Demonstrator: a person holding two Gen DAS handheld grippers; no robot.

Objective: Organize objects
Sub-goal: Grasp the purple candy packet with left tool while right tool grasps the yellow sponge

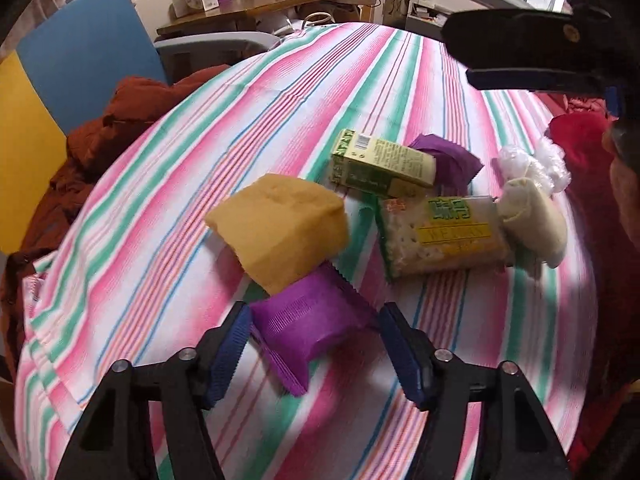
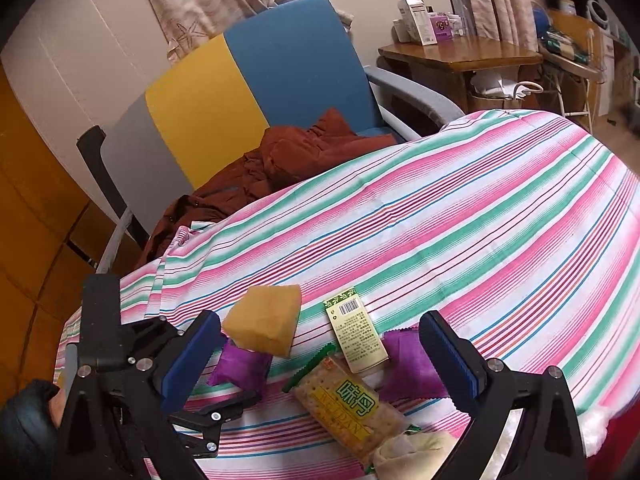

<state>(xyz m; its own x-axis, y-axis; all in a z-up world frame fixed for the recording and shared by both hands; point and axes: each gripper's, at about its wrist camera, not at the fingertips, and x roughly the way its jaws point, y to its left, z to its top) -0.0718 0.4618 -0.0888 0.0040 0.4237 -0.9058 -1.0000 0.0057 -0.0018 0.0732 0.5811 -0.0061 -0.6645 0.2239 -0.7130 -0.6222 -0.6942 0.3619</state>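
My left gripper (image 1: 316, 340) points down at a purple packet (image 1: 308, 328), which lies between its blue pads; the pads stand right at its two sides and the packet does not look squeezed. A yellow sponge (image 1: 280, 228) leans on the packet's far edge. Beyond lie a green-yellow carton (image 1: 380, 164), a second purple packet (image 1: 448, 160), a cracker pack (image 1: 440, 236) and a cream roll (image 1: 536, 220). My right gripper (image 2: 320, 340) hangs open above the carton (image 2: 356, 336) and cracker pack (image 2: 352, 412), holding nothing.
Everything rests on a table under a pink, green and white striped cloth (image 1: 240, 120). A blue and yellow chair (image 2: 248, 92) with a rust-brown jacket (image 2: 280, 160) stands at the table's edge. White crinkly plastic (image 1: 532, 164) and red fabric (image 1: 580, 148) lie at the right.
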